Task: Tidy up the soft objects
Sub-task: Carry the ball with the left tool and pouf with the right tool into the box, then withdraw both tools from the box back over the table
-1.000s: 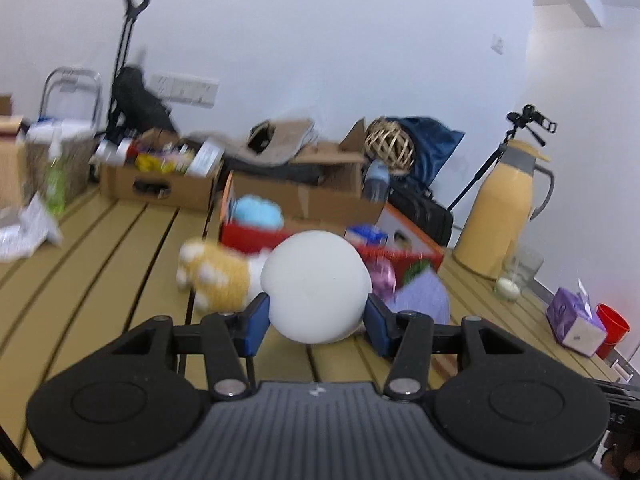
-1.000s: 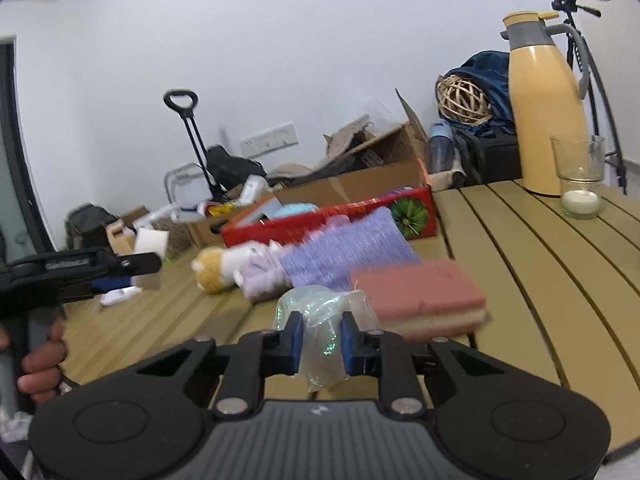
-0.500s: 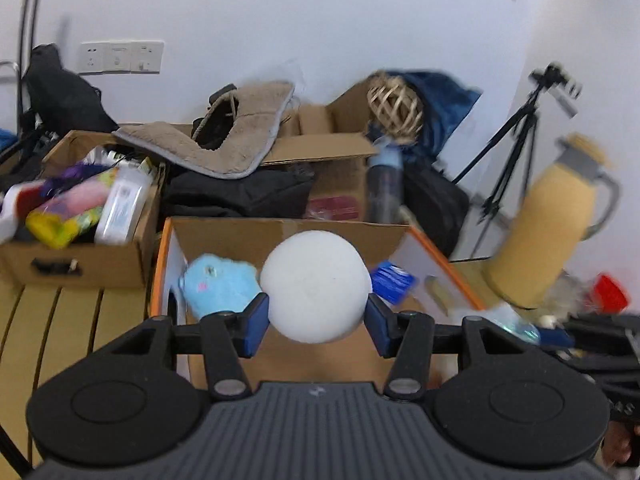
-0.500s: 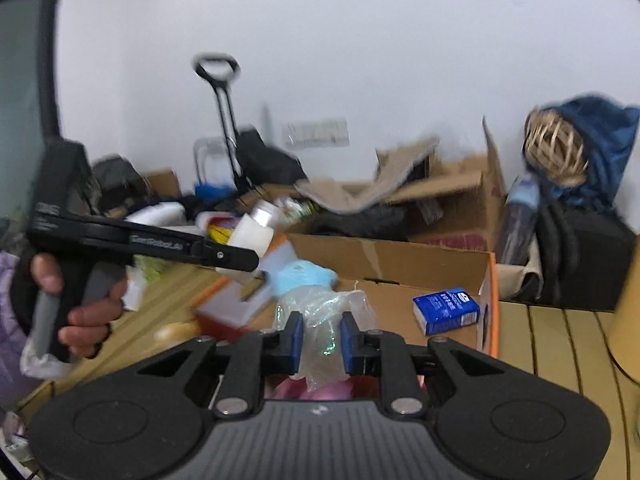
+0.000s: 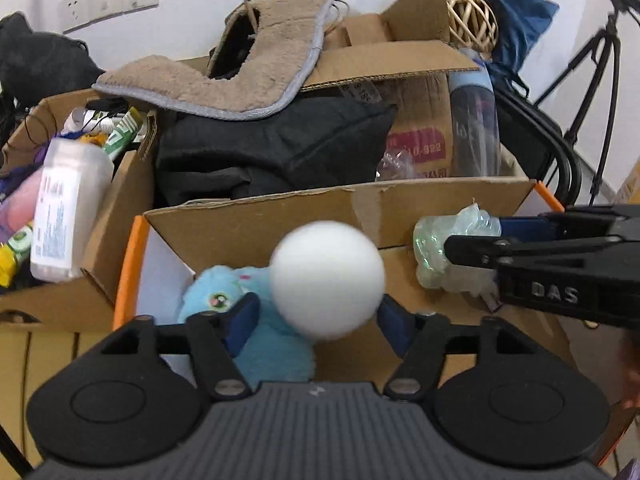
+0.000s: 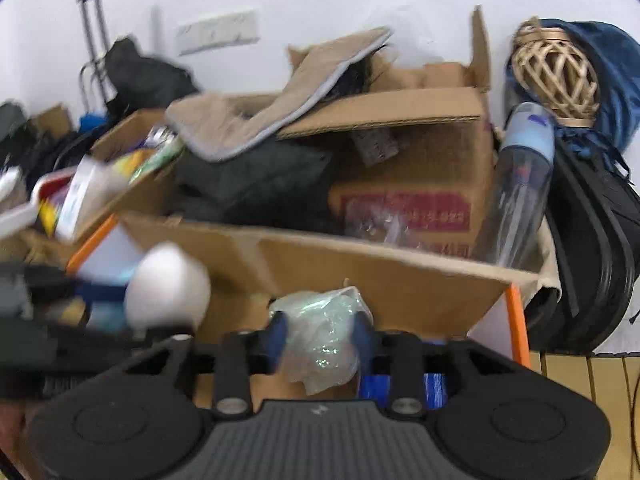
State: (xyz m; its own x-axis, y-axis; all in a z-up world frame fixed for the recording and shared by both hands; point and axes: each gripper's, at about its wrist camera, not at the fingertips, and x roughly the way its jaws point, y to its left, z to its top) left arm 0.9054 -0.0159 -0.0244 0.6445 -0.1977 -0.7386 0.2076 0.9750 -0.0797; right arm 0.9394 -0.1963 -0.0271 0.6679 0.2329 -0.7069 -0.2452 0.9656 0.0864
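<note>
My left gripper (image 5: 316, 316) has its jaws spread apart; the white foam ball (image 5: 327, 278) is blurred between them, free of the pads, over the orange-edged cardboard box (image 5: 256, 220). A blue plush toy (image 5: 256, 320) lies inside the box at the left. My right gripper (image 6: 320, 332) is shut on a crumpled clear plastic bag (image 6: 320, 340) and holds it over the same box (image 6: 360, 276). The right gripper also shows in the left wrist view (image 5: 472, 248), with the bag (image 5: 448, 248). The ball shows blurred in the right wrist view (image 6: 166, 286).
A larger cardboard box (image 5: 400, 76) behind holds black cloth (image 5: 272, 152) and a tan mat (image 5: 224, 76). A clear bottle (image 6: 516, 184) and a wicker ball (image 6: 556, 76) stand to the right. A side box of bottles (image 5: 68, 196) sits left. A blue packet (image 6: 400, 384) lies in the box.
Both grippers moved forward over the orange-edged box. The left gripper's jaws opened and the white ball came free. The right gripper kept hold of the plastic bag.
</note>
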